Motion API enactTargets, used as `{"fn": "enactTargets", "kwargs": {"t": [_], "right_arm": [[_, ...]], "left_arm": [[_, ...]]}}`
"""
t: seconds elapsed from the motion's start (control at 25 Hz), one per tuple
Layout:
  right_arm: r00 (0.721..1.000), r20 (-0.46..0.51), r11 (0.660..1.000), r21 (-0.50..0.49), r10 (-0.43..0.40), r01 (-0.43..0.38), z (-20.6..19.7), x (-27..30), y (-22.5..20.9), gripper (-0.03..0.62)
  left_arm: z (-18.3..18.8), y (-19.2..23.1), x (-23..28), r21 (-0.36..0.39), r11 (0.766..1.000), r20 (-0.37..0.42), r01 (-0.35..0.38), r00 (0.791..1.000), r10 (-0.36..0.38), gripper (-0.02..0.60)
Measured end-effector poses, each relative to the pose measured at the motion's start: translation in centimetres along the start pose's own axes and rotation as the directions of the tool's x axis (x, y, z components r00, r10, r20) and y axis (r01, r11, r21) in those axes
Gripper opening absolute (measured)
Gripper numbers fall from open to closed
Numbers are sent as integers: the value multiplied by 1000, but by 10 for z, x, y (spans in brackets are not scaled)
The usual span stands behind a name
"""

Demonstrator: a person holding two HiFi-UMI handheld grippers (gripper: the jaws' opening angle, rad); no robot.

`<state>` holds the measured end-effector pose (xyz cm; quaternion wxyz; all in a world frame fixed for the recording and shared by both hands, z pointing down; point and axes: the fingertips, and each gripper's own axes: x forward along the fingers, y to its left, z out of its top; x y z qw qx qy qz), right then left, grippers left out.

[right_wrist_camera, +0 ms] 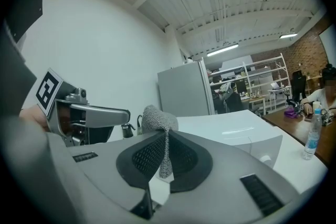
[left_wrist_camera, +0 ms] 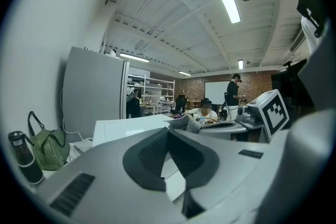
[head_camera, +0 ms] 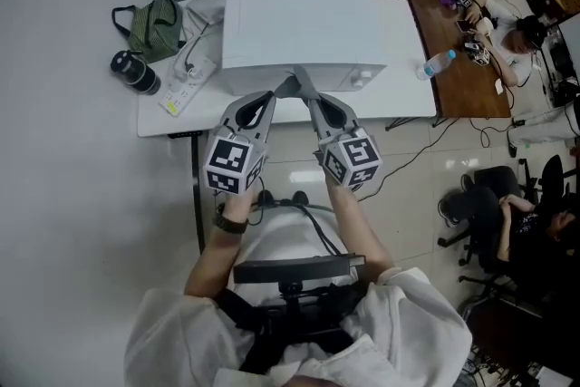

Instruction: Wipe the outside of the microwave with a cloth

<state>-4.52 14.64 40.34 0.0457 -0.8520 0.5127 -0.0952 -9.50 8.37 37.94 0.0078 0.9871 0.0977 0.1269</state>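
A white microwave [head_camera: 308,27] stands on a white table [head_camera: 172,118], and it also shows beyond the jaws in both gripper views [left_wrist_camera: 131,124] [right_wrist_camera: 239,136]. Both grippers are held side by side at its front edge, tips almost touching. My right gripper [head_camera: 300,82] [right_wrist_camera: 167,136] is shut on a grey knitted cloth [right_wrist_camera: 156,119], which bulges above the pads and hangs down between them. The cloth [head_camera: 289,87] sits between the two tips in the head view. My left gripper [head_camera: 271,97] [left_wrist_camera: 168,132] is shut with nothing between its pads.
A green bag [head_camera: 156,24], a black bottle [head_camera: 134,72] and a power strip [head_camera: 186,79] lie on the table left of the microwave. A water bottle [head_camera: 438,63] stands at its right. A brown desk [head_camera: 458,41] with seated people and office chairs fills the right side.
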Motion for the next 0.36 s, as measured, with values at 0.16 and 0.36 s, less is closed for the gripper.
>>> {"fn": "enactTargets", "kwargs": {"t": [0.16,0.36], "right_arm": [[1000,8,1000,-4,-2,2,3,-12,0,26],[1000,12,1000,6,-5,5,0,-22,4,26]], "left_arm": [[4,-13,1,0,1000,11,20,1000,-20,28],[-2,-21,-1,-5,1000,8,29,1000,-29,28]]}}
